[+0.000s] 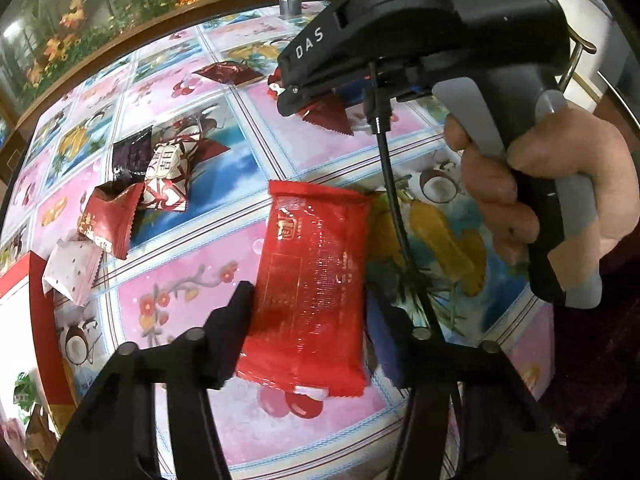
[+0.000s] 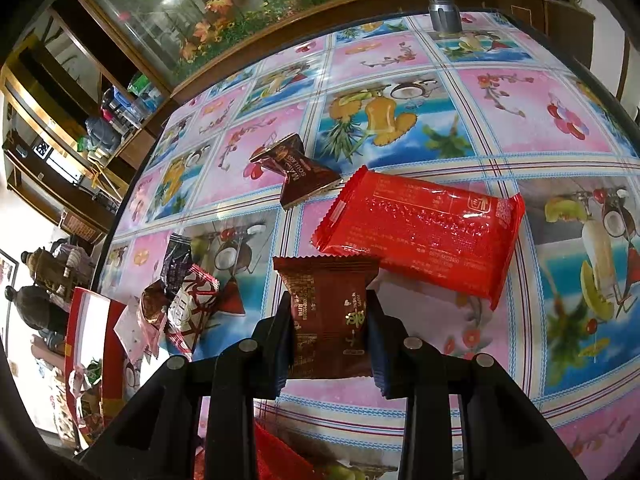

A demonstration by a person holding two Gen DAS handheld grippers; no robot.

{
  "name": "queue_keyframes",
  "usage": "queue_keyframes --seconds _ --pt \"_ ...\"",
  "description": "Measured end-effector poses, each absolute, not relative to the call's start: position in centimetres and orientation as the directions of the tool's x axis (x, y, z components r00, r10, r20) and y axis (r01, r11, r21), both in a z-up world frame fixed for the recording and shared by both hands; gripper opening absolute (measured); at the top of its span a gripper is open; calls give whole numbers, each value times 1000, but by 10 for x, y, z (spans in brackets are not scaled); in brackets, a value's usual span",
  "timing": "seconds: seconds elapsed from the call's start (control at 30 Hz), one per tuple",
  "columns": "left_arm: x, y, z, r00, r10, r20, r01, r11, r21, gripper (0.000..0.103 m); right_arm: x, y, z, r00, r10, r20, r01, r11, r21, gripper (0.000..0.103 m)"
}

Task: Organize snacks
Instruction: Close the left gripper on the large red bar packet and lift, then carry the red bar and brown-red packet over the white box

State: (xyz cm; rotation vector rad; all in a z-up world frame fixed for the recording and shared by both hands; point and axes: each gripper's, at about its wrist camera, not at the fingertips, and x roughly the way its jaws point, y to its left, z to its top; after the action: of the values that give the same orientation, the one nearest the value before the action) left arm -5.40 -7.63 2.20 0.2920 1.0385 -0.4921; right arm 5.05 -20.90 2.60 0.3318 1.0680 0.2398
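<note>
The left gripper (image 1: 308, 320) stands astride the near end of a large red packet (image 1: 312, 280), its fingers (image 1: 236, 320) against the packet's two long sides, grasping it. The packet lies flat on the patterned tablecloth (image 1: 192, 280), long axis running away from the camera, crimped ends near and far. Open cloth lies to its left. The right gripper (image 2: 328, 320) is clenched on a small dark red snack packet (image 2: 328, 312), held upright with its serrated top edge just touching or overlapping the large packet's near side. Farther left a cluster of small wrapped candies (image 1: 132, 192) sits beside a red and white box (image 1: 24, 280) at the table edge. Beyond, a dark brown candy (image 2: 296, 168) lies alone, with bare cloth reaching to the far rim and a metal post (image 2: 442, 4).
</note>
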Motion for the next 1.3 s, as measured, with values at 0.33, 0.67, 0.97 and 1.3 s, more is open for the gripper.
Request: queue_keyframes --seconds 0.33,0.67,0.97,1.3 --pt "-58 -38 24 437 -252 -863 412 909 -57 48 49 -204 27 473 324 -819 -43 937 346 35" --pt "-68 12 22 475 -237 -848 305 948 -95 48 34 -162 28 473 318 -822 -152 948 279 32" --pt "-73 39 29 496 -256 -830 265 955 -135 43 -14 -121 29 491 313 -813 -252 944 211 32" --pt "-77 50 28 471 -282 -836 282 946 -161 21 -33 -90 28 500 344 -795 -303 929 212 32"
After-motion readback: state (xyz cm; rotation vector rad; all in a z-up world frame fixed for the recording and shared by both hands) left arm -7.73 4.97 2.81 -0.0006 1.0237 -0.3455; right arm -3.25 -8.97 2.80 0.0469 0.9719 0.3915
